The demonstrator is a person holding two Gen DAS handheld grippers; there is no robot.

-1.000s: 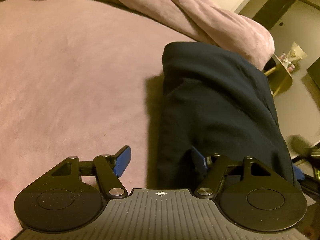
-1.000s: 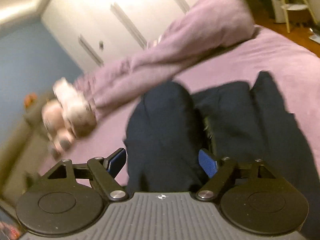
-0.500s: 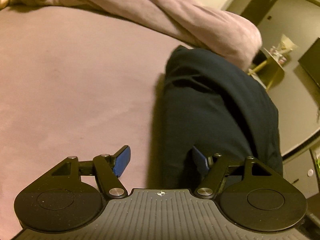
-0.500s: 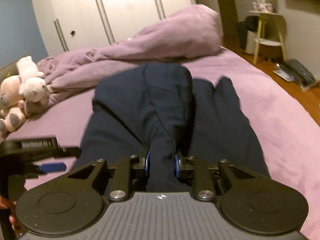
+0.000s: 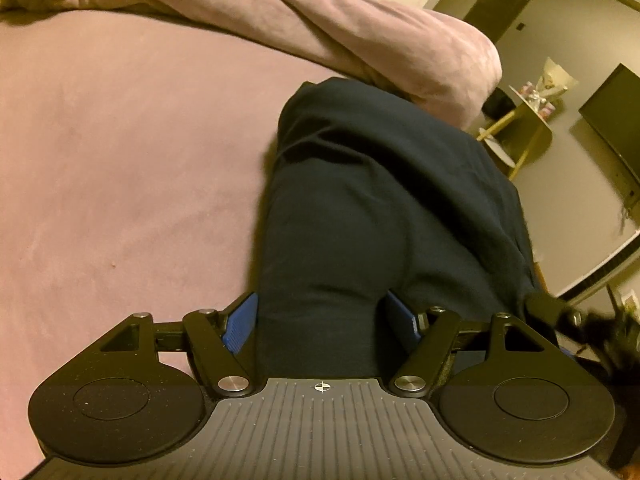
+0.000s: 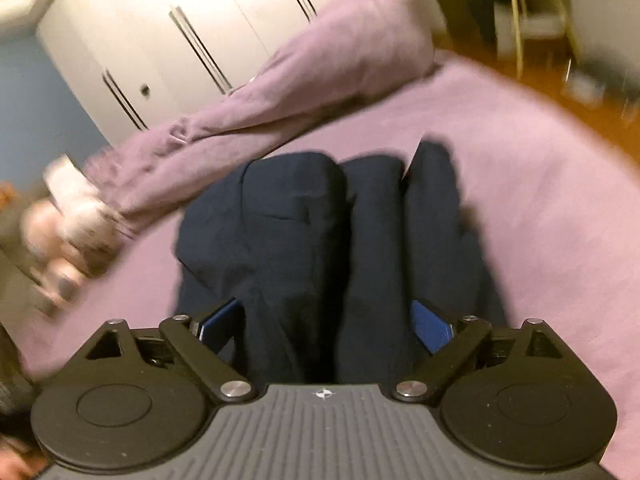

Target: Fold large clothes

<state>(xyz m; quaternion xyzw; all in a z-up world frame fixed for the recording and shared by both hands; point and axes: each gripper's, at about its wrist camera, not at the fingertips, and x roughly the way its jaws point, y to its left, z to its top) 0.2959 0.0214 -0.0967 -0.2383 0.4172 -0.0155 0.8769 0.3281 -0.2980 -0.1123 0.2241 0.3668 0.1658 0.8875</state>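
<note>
Holding both grippers low over the bed (image 5: pixel 120 152), we see each one spread wide, with dark cloth lying between the blue pads but not pinched. The left gripper (image 5: pixel 322 318) has its left pad (image 5: pixel 239 326) just beside the near edge of the garment (image 5: pixel 360 208), and its right pad is partly covered by the cloth. The right gripper (image 6: pixel 326 318) also stands spread, and its two pads are on either side of the near end of the garment (image 6: pixel 304 248).

The garment is dark navy and lies in long folds on the bed, running away from us toward the blanket (image 5: pixel 340 24). In the right wrist view it shows as three lengthwise ridges side by side. Its far end is near the blanket, which is rolled up along the far side of the bed.

Beyond the blanket, at the left, soft toys (image 6: pixel 68 216) are seen, blurred. Farther still stands a white wardrobe (image 6: pixel 168 24), and past the bed's right edge a yellow side table (image 5: pixel 520 136).
</note>
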